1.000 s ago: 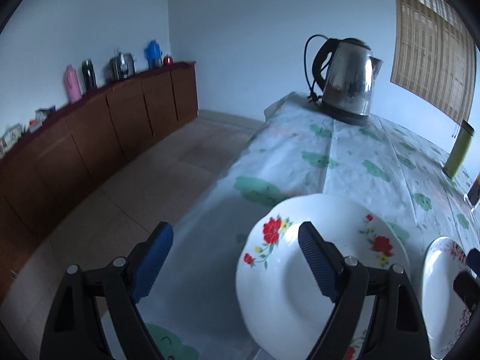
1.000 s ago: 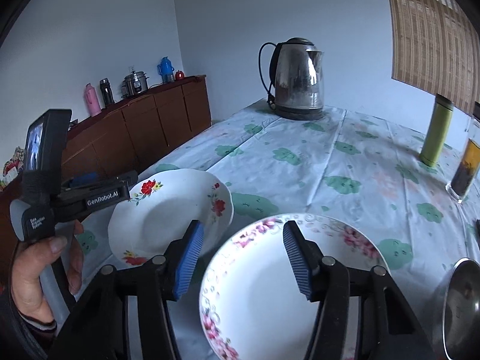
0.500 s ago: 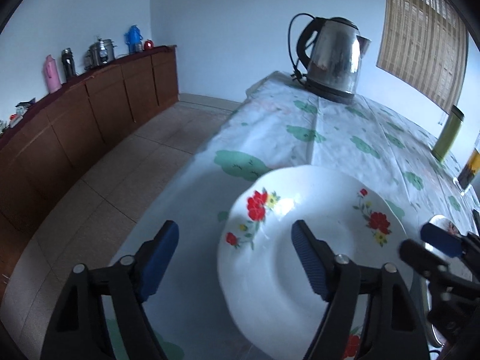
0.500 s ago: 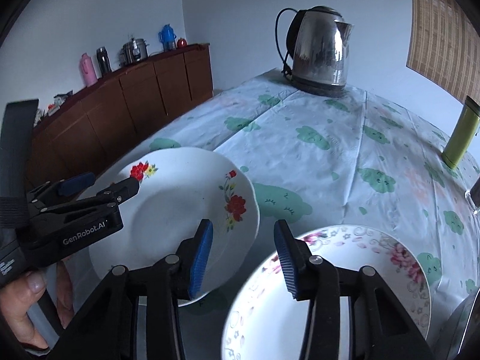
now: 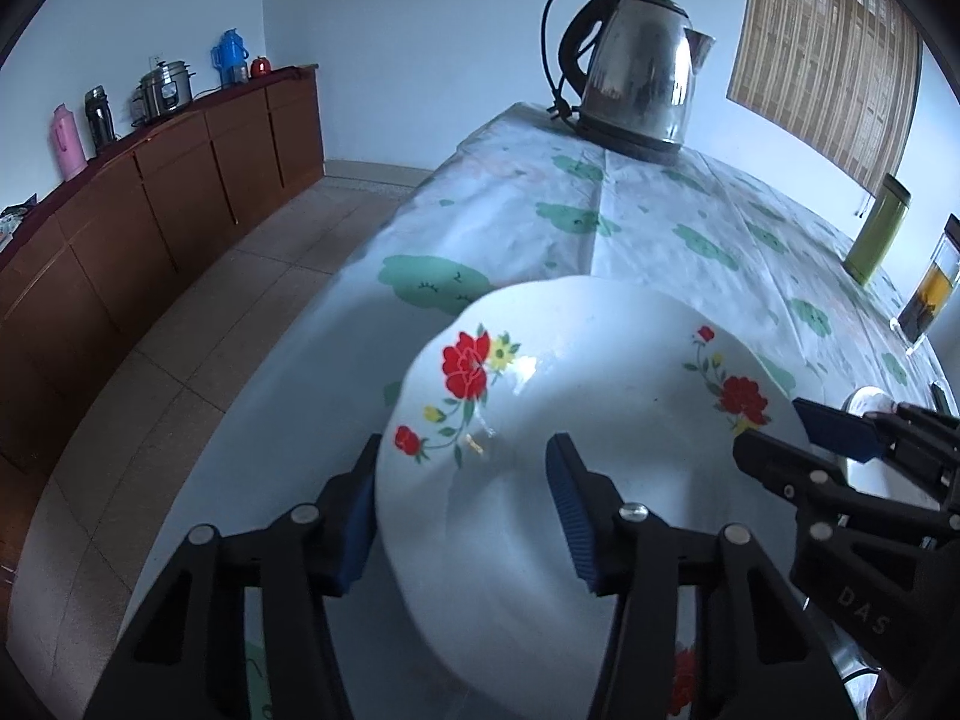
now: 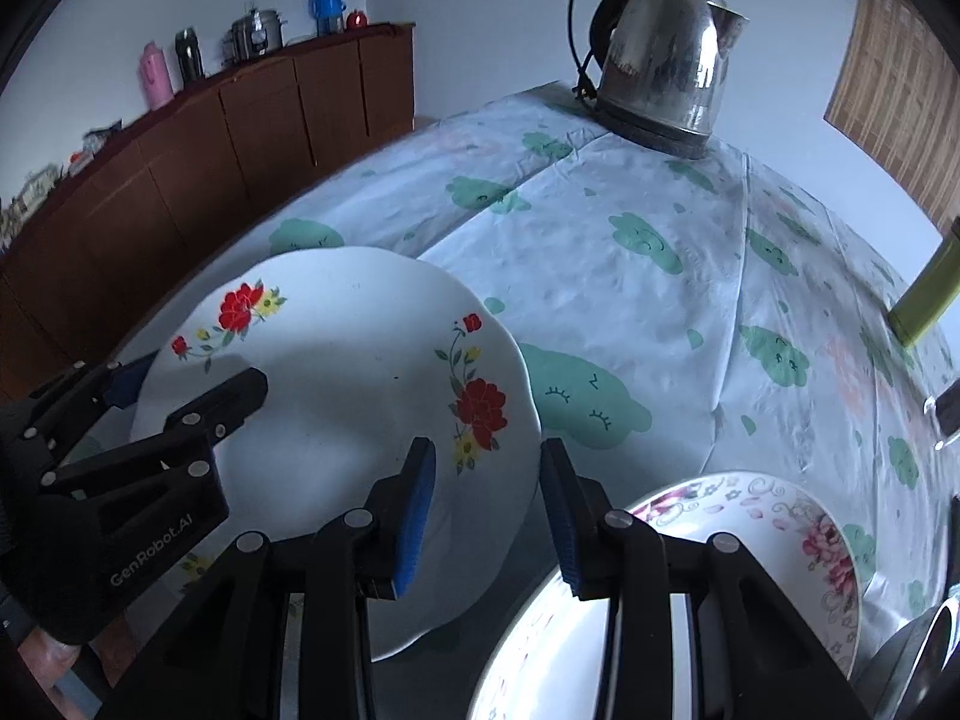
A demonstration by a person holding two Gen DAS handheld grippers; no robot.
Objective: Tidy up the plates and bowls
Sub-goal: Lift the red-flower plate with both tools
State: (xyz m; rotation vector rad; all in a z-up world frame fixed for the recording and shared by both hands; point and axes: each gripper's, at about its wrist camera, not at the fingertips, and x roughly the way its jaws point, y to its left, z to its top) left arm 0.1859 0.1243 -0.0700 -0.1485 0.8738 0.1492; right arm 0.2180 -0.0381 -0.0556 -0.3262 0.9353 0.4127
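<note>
While half-open, both tools (image 5: 462,516) (image 6: 486,516) astride red-flowered plate (image 5: 600,372) rim.

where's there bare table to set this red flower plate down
Bare cloth runs between the red-flower plate and the kettle, bordered right by the green cup. The near right is crowded: pink-rimmed plate, both grippers.

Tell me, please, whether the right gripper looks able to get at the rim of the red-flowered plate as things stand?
Probably yes: the right gripper is open with the red-flowered plate's near rim already between its fingers, nothing blocking.
</note>
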